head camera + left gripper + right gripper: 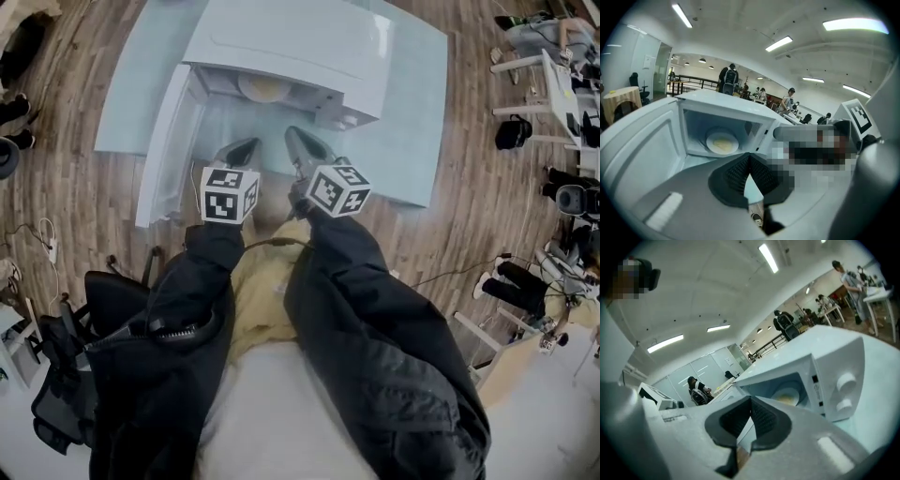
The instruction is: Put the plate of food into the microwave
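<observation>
Well, left hand-held gripper [749, 158] and right hand-held gripper [750, 402] are pressed together, plate [722, 141] inside microwave [726, 106], label [816, 390] illegible

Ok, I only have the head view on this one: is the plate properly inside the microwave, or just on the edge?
Observer: Inside. The left gripper view looks into the cavity, and the plate lies flat on the floor of the microwave.
Reviewer: Anything in the grippers?
Observer: No. In their own views the left hand-held gripper and the right hand-held gripper each have jaws together with nothing between them.
Reviewer: What controls does it have?
Observer: Two round knobs, one above the other, on the front panel right of the cavity.
</observation>
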Action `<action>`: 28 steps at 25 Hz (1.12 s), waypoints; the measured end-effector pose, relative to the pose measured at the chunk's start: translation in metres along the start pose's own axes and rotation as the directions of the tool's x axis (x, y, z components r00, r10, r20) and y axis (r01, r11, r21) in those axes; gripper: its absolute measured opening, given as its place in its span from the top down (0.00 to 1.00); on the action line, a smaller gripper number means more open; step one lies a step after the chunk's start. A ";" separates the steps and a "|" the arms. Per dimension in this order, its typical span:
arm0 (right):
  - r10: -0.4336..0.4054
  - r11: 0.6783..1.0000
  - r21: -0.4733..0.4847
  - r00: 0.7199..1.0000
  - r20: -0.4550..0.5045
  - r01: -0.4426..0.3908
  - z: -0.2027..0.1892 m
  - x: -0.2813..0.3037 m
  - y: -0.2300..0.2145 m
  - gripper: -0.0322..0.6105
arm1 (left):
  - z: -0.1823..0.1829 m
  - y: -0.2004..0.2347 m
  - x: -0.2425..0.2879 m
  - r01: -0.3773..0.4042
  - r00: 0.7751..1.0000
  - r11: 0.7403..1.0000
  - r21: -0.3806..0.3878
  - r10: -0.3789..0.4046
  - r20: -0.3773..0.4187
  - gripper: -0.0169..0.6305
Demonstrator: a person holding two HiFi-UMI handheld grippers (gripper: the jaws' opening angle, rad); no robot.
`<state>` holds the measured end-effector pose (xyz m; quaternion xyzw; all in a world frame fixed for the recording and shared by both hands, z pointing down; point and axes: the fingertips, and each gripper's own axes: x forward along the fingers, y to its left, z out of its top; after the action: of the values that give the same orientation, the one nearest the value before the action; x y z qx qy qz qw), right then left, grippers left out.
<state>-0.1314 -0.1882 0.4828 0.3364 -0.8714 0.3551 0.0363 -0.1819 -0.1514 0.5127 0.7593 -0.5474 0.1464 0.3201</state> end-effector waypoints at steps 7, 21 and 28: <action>-0.066 0.966 -0.240 0.987 0.147 0.100 0.061 -0.026 0.013 0.96 | 0.066 -0.025 -0.002 -0.017 0.989 0.996 0.090 0.004 0.150 0.97; -0.087 0.912 -0.364 0.958 0.274 0.187 0.126 -0.053 0.013 0.96 | 0.130 -0.091 0.006 0.032 0.949 0.971 0.235 -0.103 0.297 0.97; -0.066 0.900 -0.392 0.949 0.308 0.190 0.145 -0.058 0.019 0.96 | 0.150 -0.095 0.001 0.013 0.932 0.973 0.230 -0.096 0.351 0.98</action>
<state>-0.0730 -0.2394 0.3457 0.4260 -0.8986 0.1051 0.0042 -0.1126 -0.2304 0.3695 0.8193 -0.5553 0.0566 0.1311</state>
